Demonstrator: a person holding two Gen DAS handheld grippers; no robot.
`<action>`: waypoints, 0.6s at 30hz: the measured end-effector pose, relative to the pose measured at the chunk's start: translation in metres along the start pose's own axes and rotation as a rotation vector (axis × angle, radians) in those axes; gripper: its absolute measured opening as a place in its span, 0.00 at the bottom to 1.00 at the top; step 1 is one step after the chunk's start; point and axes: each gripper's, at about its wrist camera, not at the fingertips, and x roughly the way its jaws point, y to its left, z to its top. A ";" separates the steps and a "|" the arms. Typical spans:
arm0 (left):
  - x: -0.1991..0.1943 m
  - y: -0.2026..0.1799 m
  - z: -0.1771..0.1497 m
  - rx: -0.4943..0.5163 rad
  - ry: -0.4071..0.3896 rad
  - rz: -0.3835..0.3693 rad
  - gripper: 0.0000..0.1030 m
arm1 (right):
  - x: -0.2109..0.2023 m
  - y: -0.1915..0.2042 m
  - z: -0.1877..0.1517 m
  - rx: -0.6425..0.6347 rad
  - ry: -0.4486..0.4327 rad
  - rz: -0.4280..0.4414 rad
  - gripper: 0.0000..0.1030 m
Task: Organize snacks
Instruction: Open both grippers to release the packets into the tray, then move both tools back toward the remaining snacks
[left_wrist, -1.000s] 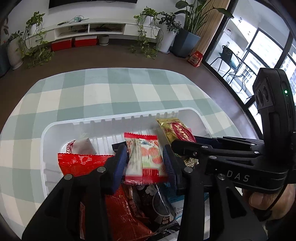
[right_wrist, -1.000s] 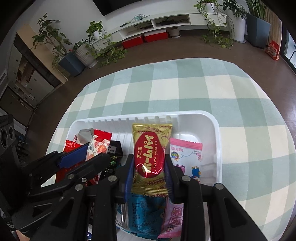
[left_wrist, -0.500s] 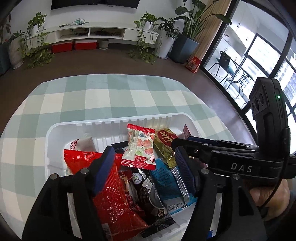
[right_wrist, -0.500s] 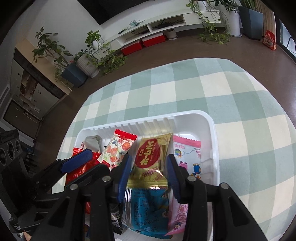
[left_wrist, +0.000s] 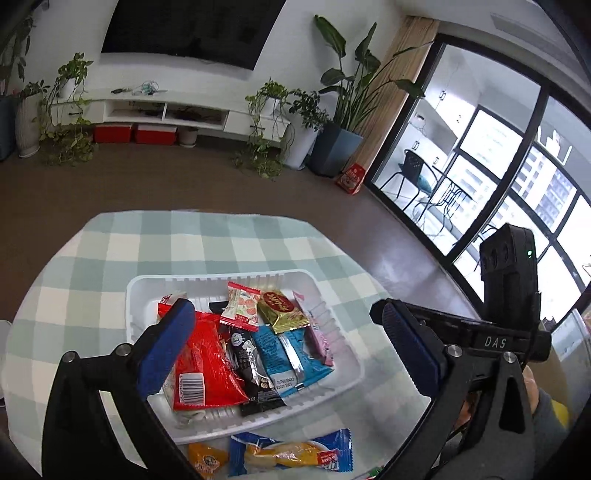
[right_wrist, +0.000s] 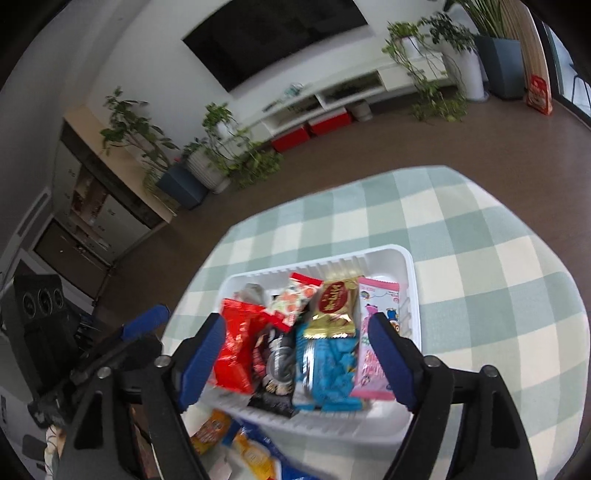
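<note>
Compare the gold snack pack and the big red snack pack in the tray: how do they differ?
The gold pack is small and lies near the far wall of the white tray, resting partly on a blue pack. The red pack is much larger, crinkled, and reaches toward the near wall. Both lie flat in the tray, ungripped.

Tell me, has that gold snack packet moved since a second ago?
Yes. The gold packet left the right tongs and now lies in the white tray, across the blue packet.

**Both tongs empty, jaws opening**

Left tongs (left_wrist: 288, 343) point down at a slant, jaws opening, nothing between the blue pads (left_wrist: 166, 347). Right tongs (right_wrist: 295, 362), likewise slanted, are opening and empty. A hand (left_wrist: 532, 387) shows at 4 o'clock.
</note>
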 end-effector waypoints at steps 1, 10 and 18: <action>-0.013 -0.003 -0.001 0.013 -0.017 0.000 1.00 | -0.010 0.005 -0.006 -0.008 -0.006 0.014 0.83; -0.096 0.001 -0.075 0.116 0.025 0.072 1.00 | -0.064 0.038 -0.116 -0.175 0.022 0.050 0.84; -0.102 0.019 -0.184 0.222 0.166 0.176 1.00 | -0.077 0.039 -0.208 -0.218 0.090 0.044 0.84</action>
